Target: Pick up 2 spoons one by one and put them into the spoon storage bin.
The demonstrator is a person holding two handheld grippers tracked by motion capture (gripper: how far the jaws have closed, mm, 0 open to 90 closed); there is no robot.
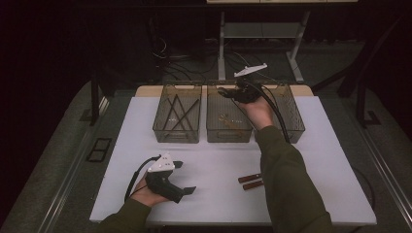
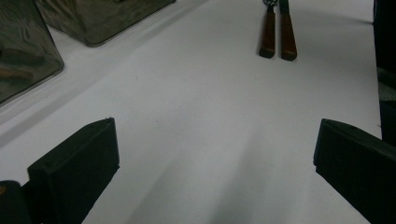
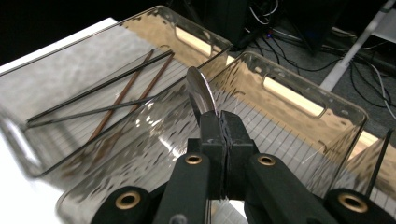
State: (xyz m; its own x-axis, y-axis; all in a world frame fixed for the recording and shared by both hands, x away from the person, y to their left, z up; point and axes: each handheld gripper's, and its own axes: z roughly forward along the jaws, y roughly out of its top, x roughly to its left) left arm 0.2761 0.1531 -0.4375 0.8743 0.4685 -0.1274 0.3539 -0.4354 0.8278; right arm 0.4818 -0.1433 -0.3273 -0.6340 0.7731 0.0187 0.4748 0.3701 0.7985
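clamping a spoon (image 3: 201,95), right gripper (image 3: 223,140) above middle bin (image 3: 289,100) rim

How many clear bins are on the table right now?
3, in a row at the far edge: left bin holding chopsticks, middle bin, right bin partly hidden behind the person's right hand.
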